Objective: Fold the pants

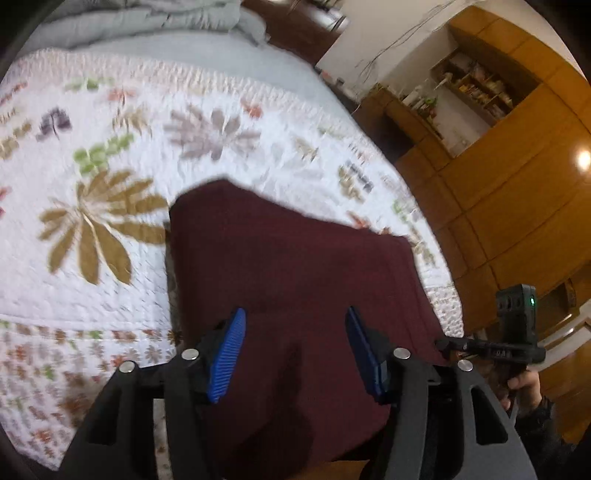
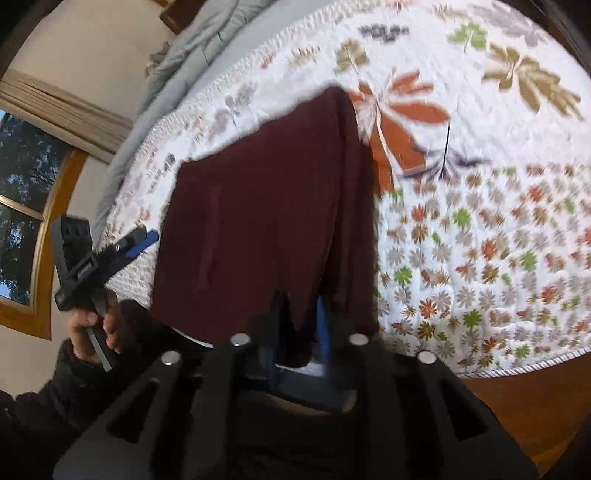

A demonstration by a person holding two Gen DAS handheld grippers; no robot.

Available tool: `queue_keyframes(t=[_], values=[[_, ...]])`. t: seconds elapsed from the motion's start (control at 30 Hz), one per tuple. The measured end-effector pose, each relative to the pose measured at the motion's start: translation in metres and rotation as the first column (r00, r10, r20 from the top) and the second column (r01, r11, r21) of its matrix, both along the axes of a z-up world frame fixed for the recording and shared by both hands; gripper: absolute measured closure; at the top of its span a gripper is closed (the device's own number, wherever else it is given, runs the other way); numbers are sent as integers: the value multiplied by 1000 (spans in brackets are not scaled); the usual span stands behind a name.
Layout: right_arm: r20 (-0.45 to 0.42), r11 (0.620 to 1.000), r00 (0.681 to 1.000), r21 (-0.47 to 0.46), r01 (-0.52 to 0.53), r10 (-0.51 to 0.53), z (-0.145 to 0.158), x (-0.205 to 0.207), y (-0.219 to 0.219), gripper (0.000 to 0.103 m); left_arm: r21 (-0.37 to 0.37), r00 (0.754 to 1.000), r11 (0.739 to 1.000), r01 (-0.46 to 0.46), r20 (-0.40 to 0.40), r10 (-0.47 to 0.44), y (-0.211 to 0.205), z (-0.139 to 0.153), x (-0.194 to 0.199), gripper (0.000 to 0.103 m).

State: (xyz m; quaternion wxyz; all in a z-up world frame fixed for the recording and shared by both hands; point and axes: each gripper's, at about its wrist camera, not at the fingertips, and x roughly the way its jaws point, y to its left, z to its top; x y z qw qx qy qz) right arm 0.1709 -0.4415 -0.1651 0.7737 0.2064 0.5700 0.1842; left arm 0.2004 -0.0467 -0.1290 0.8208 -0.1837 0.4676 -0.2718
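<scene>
The maroon pants lie folded on the white floral quilt at the bed's near edge. My left gripper is open above their near end, its blue pads apart and empty. In the right wrist view the pants hang toward me from the quilt. My right gripper is shut on the pants' near edge, with cloth covering its fingertips. The left gripper shows at the left of that view, held in a hand. The right gripper's body shows at the right of the left wrist view.
A grey duvet is bunched at the far end of the bed. Wooden cabinets and shelves stand to the right of the bed. A window is on the left wall. Wood floor lies below the bed's edge.
</scene>
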Motion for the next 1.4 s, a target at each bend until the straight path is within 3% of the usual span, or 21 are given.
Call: queue_keyframes(t=[0.1, 0.17, 0.23, 0.3, 0.37, 0.4, 0.47, 0.5, 0.53, 0.57, 0.67, 0.77, 0.87, 0.97, 1.0, 1.1, 1.17, 1.23, 1.33, 1.4], values=[[100, 999, 995, -35, 10, -7, 31, -3, 2, 81, -8, 998, 1000, 19, 54, -19, 7, 19, -21, 40], [120, 997, 991, 44, -68, 63, 40, -2, 22, 81, -6, 998, 999, 44, 42, -44, 3, 17, -37, 40], [103, 987, 984, 62, -150, 143, 33, -2, 43, 81, 27, 996, 996, 90, 11, -91, -8, 4, -51, 40], [55, 986, 985, 35, -165, 163, 14, 3, 53, 81, 83, 994, 990, 111, -16, -110, -16, -11, -57, 40], [-18, 990, 990, 10, -141, 142, -14, 7, 39, 103, 117, 986, 983, 142, -110, -129, -22, -37, -56, 41], [-49, 993, 991, 11, -122, 122, -25, 9, 30, 103, 112, 981, 983, 145, -145, -128, -21, -47, -54, 43], [-77, 992, 990, 57, -111, 115, -29, 10, 25, 103, 110, 981, 982, 156, -130, -142, -21, -40, -54, 43], [-48, 989, 988, 20, -146, 147, -19, 11, 32, 100, 107, 982, 981, 161, -113, -149, -20, -34, -54, 42], [-20, 986, 986, 6, -168, 168, -10, 10, 39, 90, 93, 984, 983, 160, -88, -152, -17, -23, -52, 42], [14, 984, 984, 10, -179, 179, 3, 12, 41, 79, 73, 986, 984, 161, -58, -157, -14, -12, -49, 42], [113, 985, 981, 59, -164, 157, 36, 36, 44, 78, 50, 989, 989, 140, 37, -142, -8, 16, -25, 36], [149, 987, 980, 75, -144, 132, 41, 74, 48, 78, -4, 989, 991, 134, 70, -133, -7, 24, 19, 35], [137, 985, 987, 140, -104, 85, 26, 116, 47, 78, -44, 995, 994, 98, 25, -97, -5, 10, 67, 35], [75, 982, 995, 172, -79, 67, 1, 142, 47, 78, -14, 994, 995, 100, -46, -101, -12, -14, 96, 35], [52, 989, 997, 137, -59, 52, -11, 146, 42, 80, 7, 992, 994, 105, -66, -104, -15, -25, 99, 37], [4, 997, 1000, 67, -28, 28, -38, 147, 23, 103, 40, 989, 992, 121, -91, -117, -22, -47, 104, 40], [-22, 990, 1000, 137, 15, -12, -53, 144, 3, 103, 33, 989, 991, 126, -79, -123, -22, -50, 102, 40], [-3, 990, 1000, 139, 18, -18, -47, 139, 1, 103, 28, 989, 992, 125, -79, -123, -19, -51, 97, 40], [50, 990, 999, 144, 9, -16, -21, 129, 5, 81, 17, 994, 994, 104, -46, -103, -13, -33, 90, 39], [89, 986, 996, 165, -22, 7, 2, 112, 11, 79, 20, 996, 996, 85, -7, -85, -7, -18, 80, 32]])
